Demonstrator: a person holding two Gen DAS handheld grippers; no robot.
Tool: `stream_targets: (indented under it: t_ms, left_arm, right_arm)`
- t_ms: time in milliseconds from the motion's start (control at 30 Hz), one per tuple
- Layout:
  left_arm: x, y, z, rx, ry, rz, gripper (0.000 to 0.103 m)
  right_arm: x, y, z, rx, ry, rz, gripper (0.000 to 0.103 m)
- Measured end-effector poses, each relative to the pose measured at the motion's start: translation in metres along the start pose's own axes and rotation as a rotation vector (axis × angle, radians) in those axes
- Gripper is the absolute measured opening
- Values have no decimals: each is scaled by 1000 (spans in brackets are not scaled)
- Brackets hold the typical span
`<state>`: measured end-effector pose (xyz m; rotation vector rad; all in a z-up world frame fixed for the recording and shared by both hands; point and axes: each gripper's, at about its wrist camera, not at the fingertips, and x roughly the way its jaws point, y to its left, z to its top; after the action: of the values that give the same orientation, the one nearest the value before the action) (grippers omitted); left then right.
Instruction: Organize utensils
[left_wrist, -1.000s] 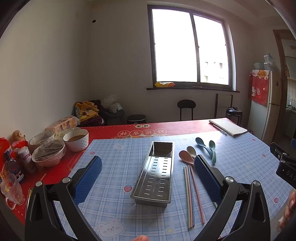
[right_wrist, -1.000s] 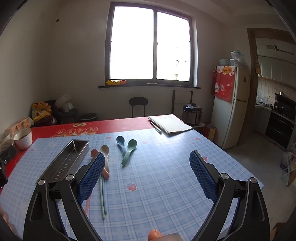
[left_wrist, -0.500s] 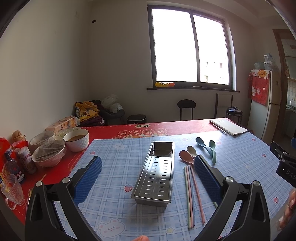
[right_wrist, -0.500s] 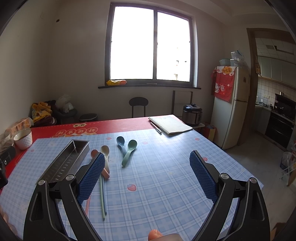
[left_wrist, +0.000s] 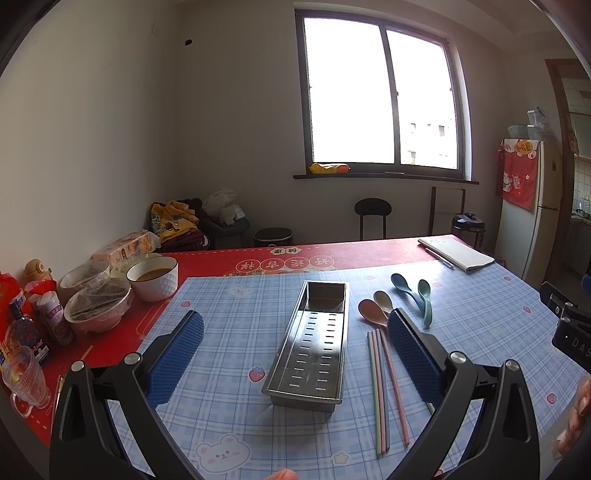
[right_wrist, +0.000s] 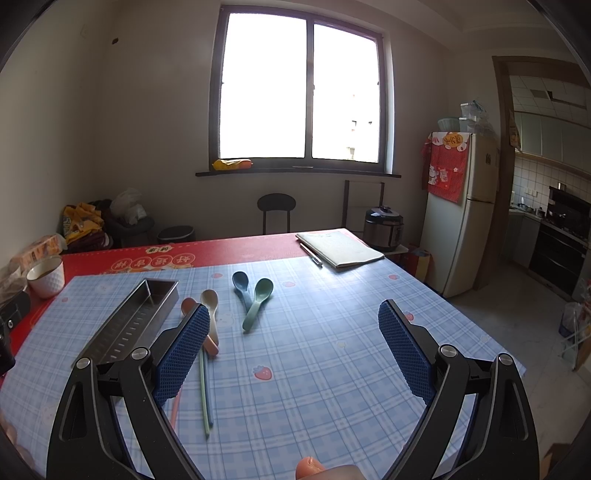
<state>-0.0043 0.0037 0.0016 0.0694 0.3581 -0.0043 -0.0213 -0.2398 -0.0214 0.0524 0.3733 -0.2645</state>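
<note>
Left gripper: black angular arms, silver screws at the joints, blue honeycomb-textured pads. Right gripper is identical, with blue pads; its black housing shows white letters "DAS".

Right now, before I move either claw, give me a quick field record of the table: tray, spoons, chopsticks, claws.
tray: metal, slotted, empty, on the checked cloth
spoons: four, loose on the cloth right of the tray
chopsticks: lying flat right of the tray, near the spoons
left claw: open, holding nothing
right claw: open, holding nothing
done so far: nothing in the tray
</note>
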Motion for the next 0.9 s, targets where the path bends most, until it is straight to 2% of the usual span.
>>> stream_targets:
  t_ms: [400, 567, 767, 900]
  left_arm:
    - [1, 1, -1, -4, 5, -4, 97]
    - [5, 5, -4, -17, 14, 21, 97]
    - [15, 16, -7, -63, 35, -13, 97]
    - [23, 26, -15, -104, 42, -75, 97]
  right_arm:
    - [-1, 0, 0, 1, 3, 1, 90]
    - [0, 0, -1, 4, 7, 11, 90]
    - [9, -1, -4, -2, 24, 35, 90]
    - [26, -2, -10, -5, 63, 93, 90]
